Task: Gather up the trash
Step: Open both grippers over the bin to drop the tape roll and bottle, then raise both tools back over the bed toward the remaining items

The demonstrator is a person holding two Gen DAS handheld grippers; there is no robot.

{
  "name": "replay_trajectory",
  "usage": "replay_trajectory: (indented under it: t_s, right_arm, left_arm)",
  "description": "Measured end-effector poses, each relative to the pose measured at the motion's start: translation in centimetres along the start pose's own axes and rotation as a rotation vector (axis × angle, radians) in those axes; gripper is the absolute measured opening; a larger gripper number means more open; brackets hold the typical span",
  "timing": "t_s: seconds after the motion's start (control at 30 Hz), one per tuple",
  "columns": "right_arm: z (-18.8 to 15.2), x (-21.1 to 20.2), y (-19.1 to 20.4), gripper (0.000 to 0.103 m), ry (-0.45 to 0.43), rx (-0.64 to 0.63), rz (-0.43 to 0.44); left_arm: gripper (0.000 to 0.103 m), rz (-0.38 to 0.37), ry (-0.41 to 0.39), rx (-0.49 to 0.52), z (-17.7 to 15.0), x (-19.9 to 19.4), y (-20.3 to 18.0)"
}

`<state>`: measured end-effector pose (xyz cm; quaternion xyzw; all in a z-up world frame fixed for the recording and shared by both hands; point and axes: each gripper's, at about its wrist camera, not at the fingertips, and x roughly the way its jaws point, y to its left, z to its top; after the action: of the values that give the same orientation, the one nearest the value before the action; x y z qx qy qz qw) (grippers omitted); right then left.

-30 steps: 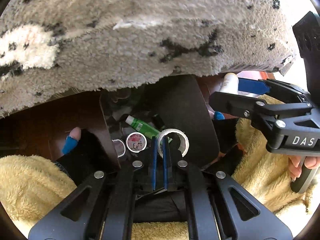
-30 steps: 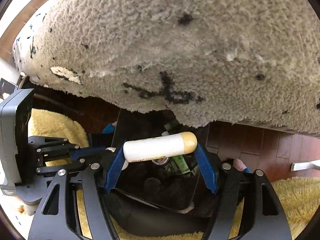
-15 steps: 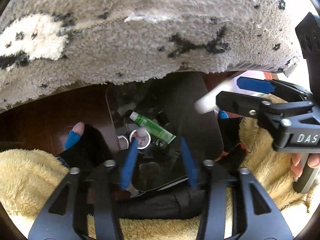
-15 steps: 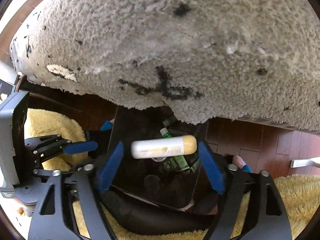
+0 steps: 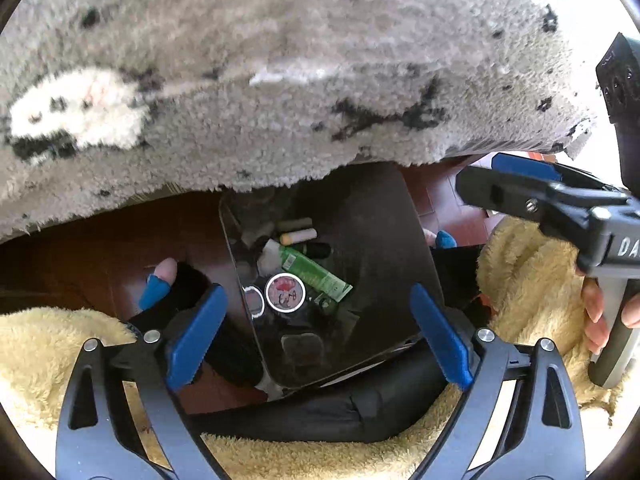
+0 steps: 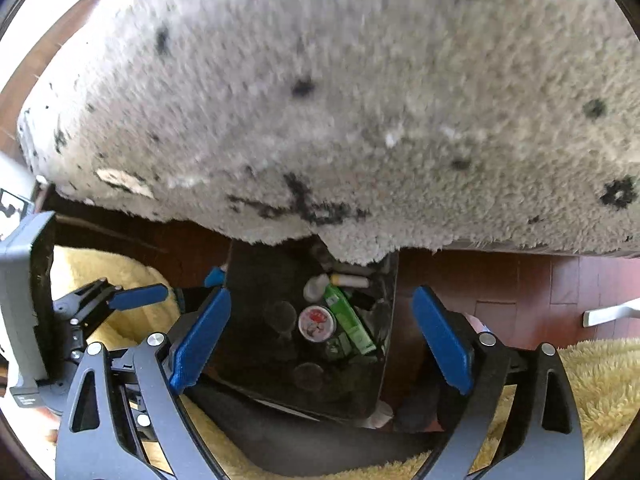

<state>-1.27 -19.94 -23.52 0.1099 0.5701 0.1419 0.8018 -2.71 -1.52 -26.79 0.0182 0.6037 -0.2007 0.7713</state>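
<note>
- Trash lies at the bottom of a dark bin (image 5: 384, 216) on the wooden floor (image 6: 500, 280), with a shaggy grey rug (image 5: 280, 80) hanging over its far edge
- Inside are a green tube (image 5: 316, 272), a round lid (image 5: 285, 292) with a red picture and dark scrawl on it that cannot be read, a white ring (image 5: 254, 300) just beside that lid, and a cream-coloured stick (image 5: 298, 236) with a yellowish cap farther back
- From the right wrist view the same green tube (image 6: 348, 316), round lid (image 6: 316, 323) and cream stick (image 6: 350, 280) show; the tube's printing is too small to make out
- left gripper (image 5: 316, 336) hangs above the bin, blue pads spread wide and opening, nothing between them
- right gripper (image 6: 320, 336) likewise hangs over the bin with jaws wide and opening, empty
- White letters "DA" stand on the right gripper's body in the left wrist view, cut off by the edge
- A hand (image 5: 600, 312) grips its handle
- Yellow fleece (image 5: 52, 352) lies on both sides of the bin
</note>
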Motion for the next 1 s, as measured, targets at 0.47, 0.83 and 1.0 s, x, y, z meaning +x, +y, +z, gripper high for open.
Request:
replay_trajectory:
  t_s: [0.47,0.83,1.0]
  right_arm:
    - [3.0,-10.5,1.4,0.094,-0.250,-0.093,-0.048]
    - [8.1,-14.9,2.6,0.095,-0.353,-0.177,-0.148]
    - [10.9,-15.6,3.0,0.096,-0.369,-0.200,-0.163]
  left_arm:
    - [0.089,0.023,-0.219,0.021,2.9,-9.7,0.3]
    - [0.089,0.096,-0.347,0.031,8.3,-15.4,0.8]
    - [0.089,0.115,-0.397,0.013,11.3,-17.4,1.6]
